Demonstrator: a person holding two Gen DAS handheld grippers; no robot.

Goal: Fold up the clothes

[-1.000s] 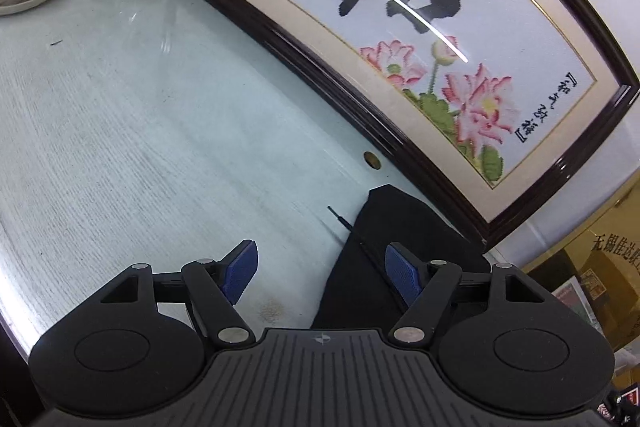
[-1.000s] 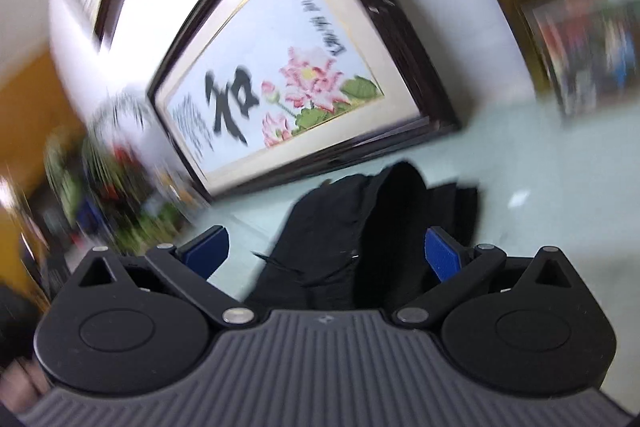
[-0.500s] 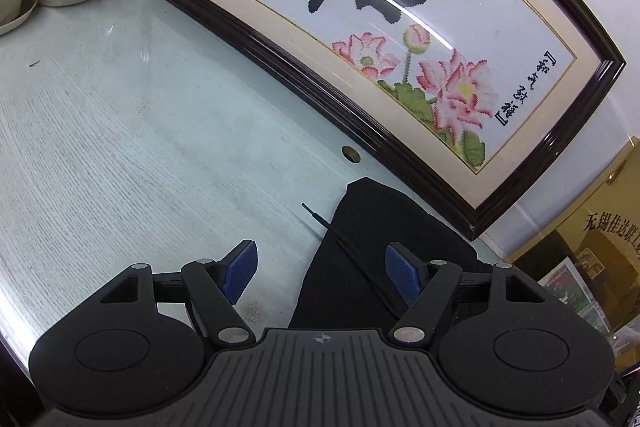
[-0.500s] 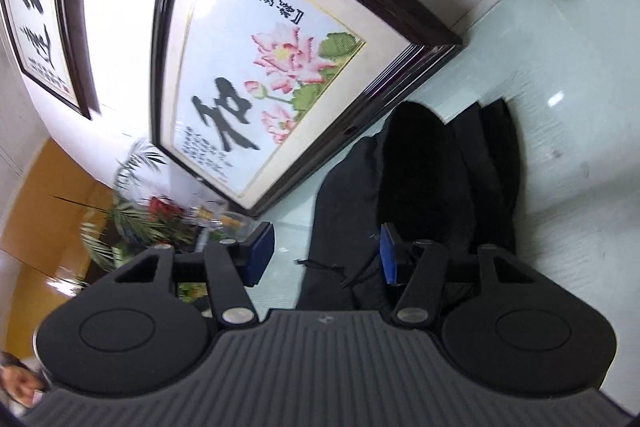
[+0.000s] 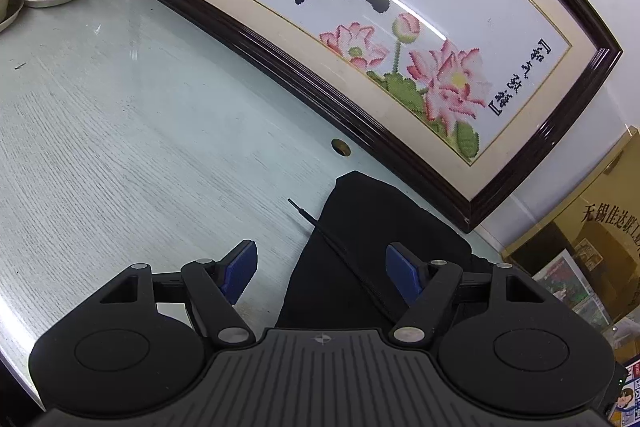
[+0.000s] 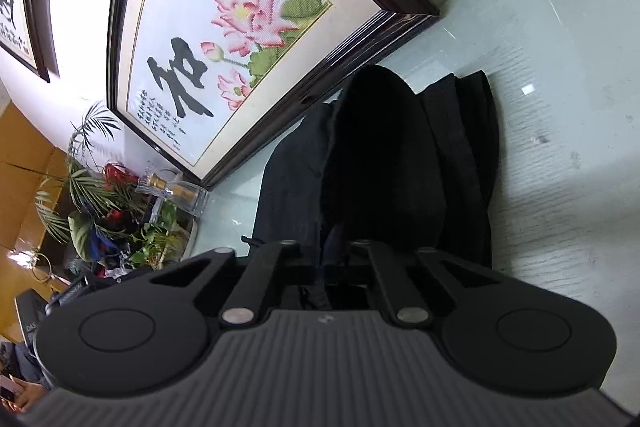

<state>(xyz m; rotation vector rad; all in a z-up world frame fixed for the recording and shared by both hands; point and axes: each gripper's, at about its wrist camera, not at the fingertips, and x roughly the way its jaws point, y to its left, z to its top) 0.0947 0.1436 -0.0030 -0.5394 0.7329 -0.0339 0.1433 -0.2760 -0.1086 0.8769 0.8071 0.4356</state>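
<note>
The right claw (image 6: 324,267), jaws drawn together on what appears to be a pinch of the black garment (image 6: 380,155), though its pads are hidden, lifts cloth from the pale table (image 6: 560,131). The left claw (image 5: 322,267) hovers wide and empty over the garment's near edge, beside a loose drawstring (image 5: 316,225). The framed lotus picture (image 5: 400,39) leans just behind; a thin grip could slip, or swinging cloth could knock the frame.
</note>
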